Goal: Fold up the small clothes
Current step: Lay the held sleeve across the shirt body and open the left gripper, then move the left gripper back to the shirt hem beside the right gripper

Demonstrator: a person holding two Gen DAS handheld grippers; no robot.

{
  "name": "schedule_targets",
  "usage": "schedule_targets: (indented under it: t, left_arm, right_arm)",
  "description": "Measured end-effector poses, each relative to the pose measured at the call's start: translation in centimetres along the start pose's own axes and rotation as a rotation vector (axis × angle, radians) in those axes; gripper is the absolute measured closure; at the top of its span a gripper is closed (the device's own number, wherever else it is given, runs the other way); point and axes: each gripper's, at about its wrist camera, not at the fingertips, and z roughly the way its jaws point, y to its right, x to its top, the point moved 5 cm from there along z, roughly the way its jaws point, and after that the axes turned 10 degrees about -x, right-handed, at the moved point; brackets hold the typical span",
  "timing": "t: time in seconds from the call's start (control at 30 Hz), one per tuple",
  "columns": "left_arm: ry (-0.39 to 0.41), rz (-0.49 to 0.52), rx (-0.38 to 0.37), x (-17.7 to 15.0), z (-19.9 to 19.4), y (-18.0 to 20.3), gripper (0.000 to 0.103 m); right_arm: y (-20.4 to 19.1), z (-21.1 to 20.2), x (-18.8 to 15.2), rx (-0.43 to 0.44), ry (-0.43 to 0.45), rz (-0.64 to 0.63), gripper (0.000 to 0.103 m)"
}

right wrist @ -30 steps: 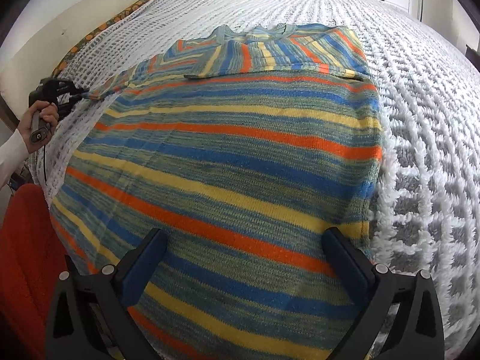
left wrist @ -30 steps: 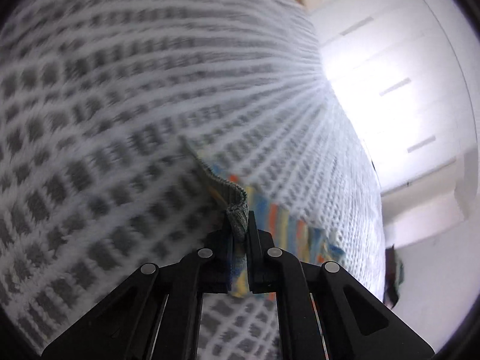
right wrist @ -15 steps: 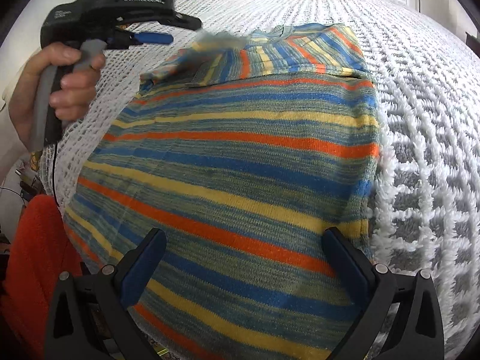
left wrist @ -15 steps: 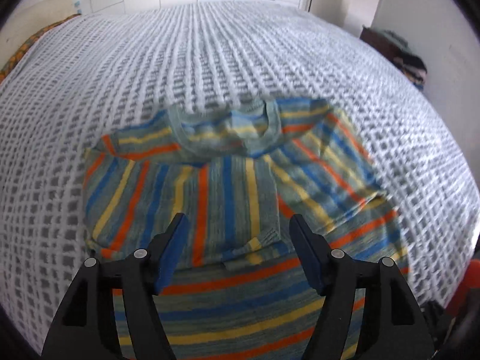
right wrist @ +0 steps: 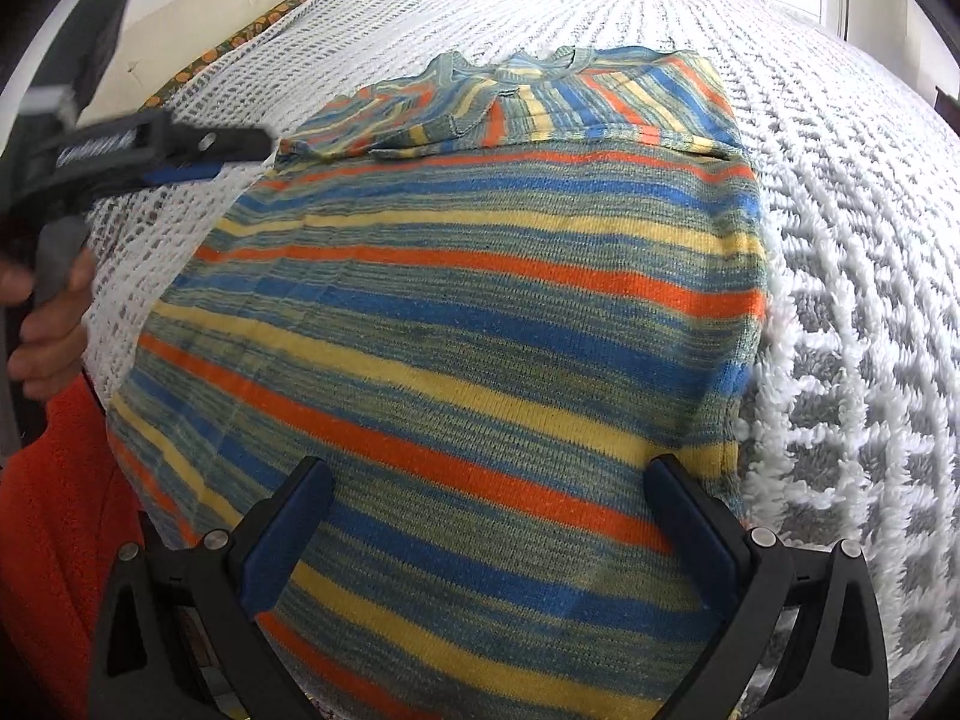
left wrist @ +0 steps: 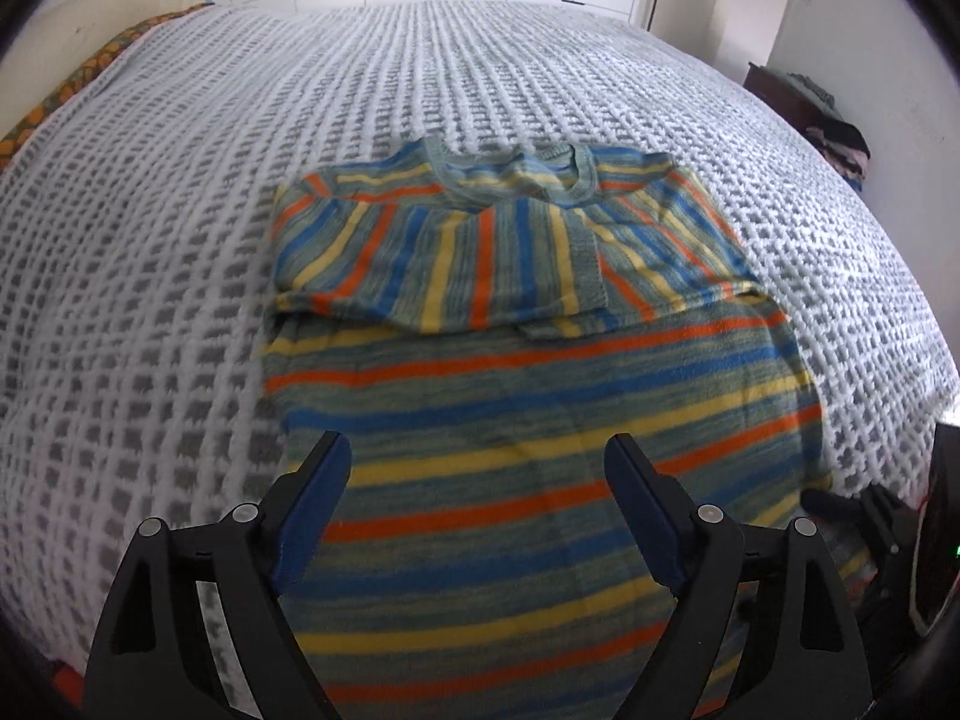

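A knit sweater [left wrist: 540, 420] [right wrist: 480, 300] striped in blue, yellow, orange and green lies flat on the bed, neck at the far end. Both sleeves are folded across its chest, the left sleeve [left wrist: 432, 258] lying over the right one. My left gripper [left wrist: 477, 456] hovers over the sweater's lower body. Its jaws are opening and nothing is between them. In the right wrist view the left gripper [right wrist: 240, 156] shows at the left edge, held by a hand [right wrist: 48, 324]. My right gripper [right wrist: 489, 474] stands open above the hem, holding nothing.
A white and grey woven bedspread [left wrist: 150, 300] [right wrist: 870, 300] covers the whole bed. A cream headboard [left wrist: 90, 18] runs along the far left. Piled clothes [left wrist: 834, 126] sit on dark furniture at the right. Orange fabric [right wrist: 54, 540] is at the near left.
The left gripper, shut on the sleeve cuff out to the side, carried it onto the chest, let go, opened wide and drew back toward the hem. The right gripper has not moved.
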Motion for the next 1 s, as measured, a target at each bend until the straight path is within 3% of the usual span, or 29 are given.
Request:
schedule_targets:
  t: [0.33, 0.5, 0.67, 0.87, 1.0]
  left_arm:
    - [-0.049, -0.057, 0.011, -9.3, -1.5, -1.4, 0.015]
    - [-0.023, -0.057, 0.028, -9.7, -3.4, -2.9, 0.015]
    - [0.025, -0.206, 0.011, -7.0, -3.8, -7.9, 0.012]
    - [0.066, -0.244, -0.011, 1.6, -2.0, -11.9, 0.012]
    - [0.044, -0.258, 0.083, 6.6, 1.9, -14.5, 0.012]
  right_arm:
    - [-0.2, 0.2, -0.1, -0.035, 0.018, -0.020, 0.000]
    - [-0.3, 0.0, -0.1, -0.039, 0.019, -0.028, 0.000]
    - [0.0, -0.3, -0.4, -0.021, 0.025, -0.007, 0.000]
    - [-0.1, -0.3, -0.3, -0.024, 0.023, -0.013, 0.000]
    - [-0.1, -0.2, -0.4, -0.024, 0.023, -0.013, 0.000]
